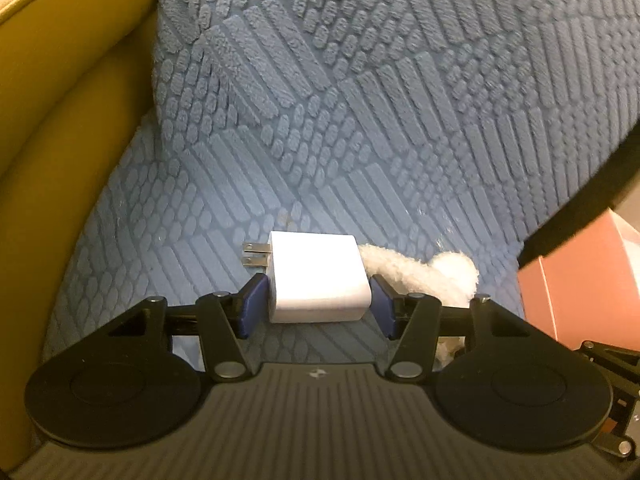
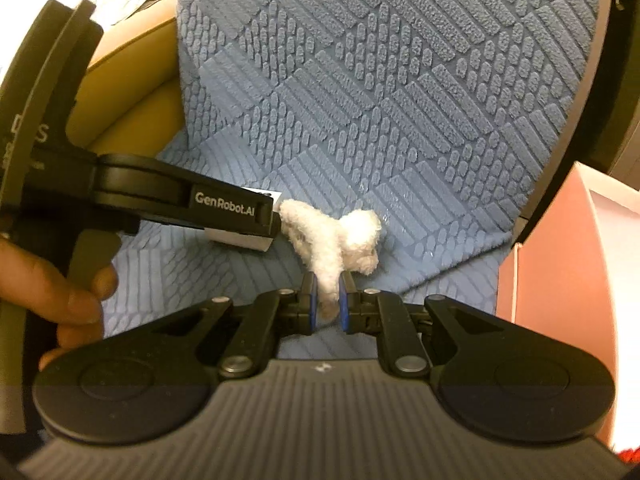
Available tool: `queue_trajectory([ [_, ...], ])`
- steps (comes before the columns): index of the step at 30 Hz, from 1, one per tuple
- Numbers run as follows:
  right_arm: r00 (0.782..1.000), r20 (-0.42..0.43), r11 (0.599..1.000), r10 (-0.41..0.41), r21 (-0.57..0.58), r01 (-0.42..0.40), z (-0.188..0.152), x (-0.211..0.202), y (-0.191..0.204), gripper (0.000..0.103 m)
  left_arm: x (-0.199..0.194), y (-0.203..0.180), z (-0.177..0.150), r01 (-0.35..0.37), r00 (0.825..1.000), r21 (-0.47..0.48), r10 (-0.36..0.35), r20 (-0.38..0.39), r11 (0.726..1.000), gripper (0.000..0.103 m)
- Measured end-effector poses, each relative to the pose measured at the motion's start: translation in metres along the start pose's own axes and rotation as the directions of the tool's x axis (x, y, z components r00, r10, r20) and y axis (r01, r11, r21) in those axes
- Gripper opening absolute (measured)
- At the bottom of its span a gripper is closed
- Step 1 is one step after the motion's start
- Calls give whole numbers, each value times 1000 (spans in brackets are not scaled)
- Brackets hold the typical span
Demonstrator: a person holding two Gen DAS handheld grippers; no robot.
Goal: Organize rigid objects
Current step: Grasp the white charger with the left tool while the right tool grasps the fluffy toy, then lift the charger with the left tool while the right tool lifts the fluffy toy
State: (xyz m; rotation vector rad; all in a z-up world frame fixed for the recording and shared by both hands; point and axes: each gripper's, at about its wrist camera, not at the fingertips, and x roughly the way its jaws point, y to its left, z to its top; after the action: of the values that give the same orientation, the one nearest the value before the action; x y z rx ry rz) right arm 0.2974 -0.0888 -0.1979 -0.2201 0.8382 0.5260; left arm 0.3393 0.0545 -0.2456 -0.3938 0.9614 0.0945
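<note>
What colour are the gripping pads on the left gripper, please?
Dark blue pads on the left gripper, closed on the white charger; clearest in the left wrist view.

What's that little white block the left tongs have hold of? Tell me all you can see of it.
It is a white charger, a smooth, boxy plastic plug with rounded edges and two flat metal prongs pointing left. It lies flat on the blue textured cloth, clamped at its sides by the left tongs. A fluffy white toy lies against its right side.
</note>
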Motion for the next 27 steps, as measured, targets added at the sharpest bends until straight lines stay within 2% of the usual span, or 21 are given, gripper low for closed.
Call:
queue_trajectory([
  [9, 1000, -22, 999, 13, 39, -12, -29, -28, -3, 14, -36, 13, -38, 28, 1000, -1, -28, -6, 1000, 60],
  [18, 1000, -10, 998, 13, 56, -13, -51, -61, 11, 14, -64, -7, -77, 18, 1000, 56, -18, -5, 998, 59],
  [27, 999, -38, 999, 28, 45, -26, -91, -81, 31, 14, -98, -13, -110, -4, 1000, 82, 2, 27, 997, 59],
])
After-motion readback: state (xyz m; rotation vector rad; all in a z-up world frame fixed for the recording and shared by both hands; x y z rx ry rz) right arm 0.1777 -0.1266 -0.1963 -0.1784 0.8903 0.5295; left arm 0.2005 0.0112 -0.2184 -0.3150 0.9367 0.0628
